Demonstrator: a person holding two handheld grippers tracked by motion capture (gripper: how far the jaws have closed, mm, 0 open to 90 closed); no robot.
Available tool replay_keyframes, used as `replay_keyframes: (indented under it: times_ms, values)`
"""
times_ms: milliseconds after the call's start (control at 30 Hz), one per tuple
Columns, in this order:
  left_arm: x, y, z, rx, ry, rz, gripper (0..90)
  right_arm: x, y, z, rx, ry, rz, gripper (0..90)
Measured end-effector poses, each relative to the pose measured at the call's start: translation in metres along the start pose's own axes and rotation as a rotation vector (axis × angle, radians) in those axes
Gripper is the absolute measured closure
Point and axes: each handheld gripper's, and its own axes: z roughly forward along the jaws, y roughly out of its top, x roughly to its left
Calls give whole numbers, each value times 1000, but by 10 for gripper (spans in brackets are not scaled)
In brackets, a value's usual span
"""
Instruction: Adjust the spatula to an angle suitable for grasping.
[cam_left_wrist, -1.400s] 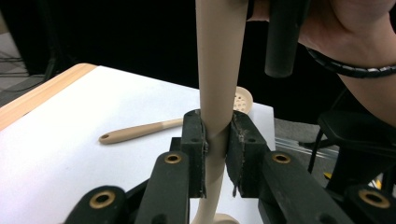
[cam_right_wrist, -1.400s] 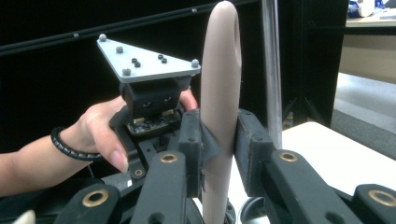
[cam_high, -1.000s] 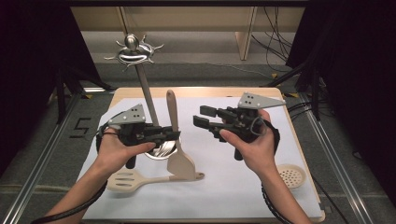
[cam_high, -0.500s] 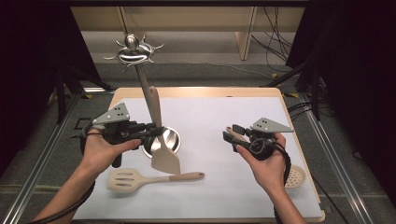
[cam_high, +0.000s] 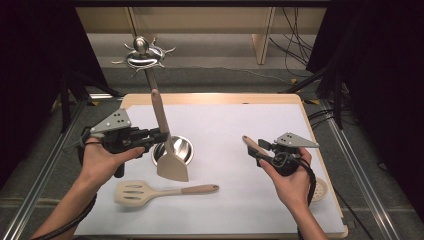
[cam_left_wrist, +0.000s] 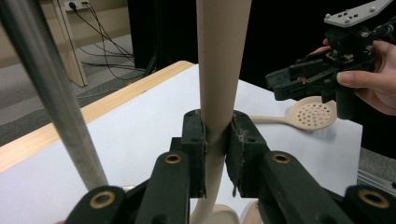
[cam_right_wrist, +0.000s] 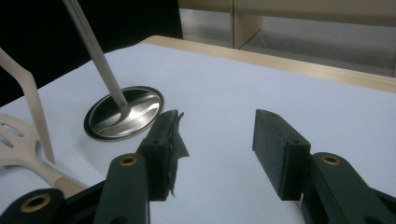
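High view puts the solid beige spatula (cam_high: 167, 145) left of the table's centre, standing nearly upright with its blade down just in front of the round steel base (cam_high: 176, 148) of the utensil stand (cam_high: 142, 52), handle leaning toward 12 o'clock. The left gripper (cam_high: 159, 136) pinches its handle from 9 o'clock; left gripper view shows both pads pressed tight on the handle (cam_left_wrist: 219, 70), with the stand's steel rod (cam_left_wrist: 51, 93) just beside it at 10 o'clock. At 6 o'clock from that spatula, a slotted spatula (cam_high: 162, 190) lies flat on the white mat (cam_high: 235, 120), apart from the blade. Well apart toward 3 o'clock, the right gripper (cam_high: 252, 146) is low over the mat; right gripper view shows its jaws spread with bare mat between them. A perforated spoon (cam_high: 319, 189) lies at the mat's right edge, partly behind the right hand (cam_high: 290, 175), at 5 o'clock from it.
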Motion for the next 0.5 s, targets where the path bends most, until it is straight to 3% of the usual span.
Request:
replay_keyframes:
  times_ms: [67,100,133,367,400,500]
  values:
    - [2,1,-3,-3,10,-2,772,-4,-1,-2,-9,-2,-15,516]
    - [3,1,-4,-1,11,1,771,-3,-1,-3,-3,-7,21,516]
    - [3,1,-7,-1,22,4,772,-6,-2,-4,-14,-9,2,516]
    - [7,1,-13,-10,20,12,771,-9,-2,-3,-9,-11,-2,514]
    - [8,1,-15,-10,19,14,771,-7,-2,-3,1,-15,35,514]
    - [10,2,-16,-9,25,16,771,-10,-3,-2,-4,-10,19,512]
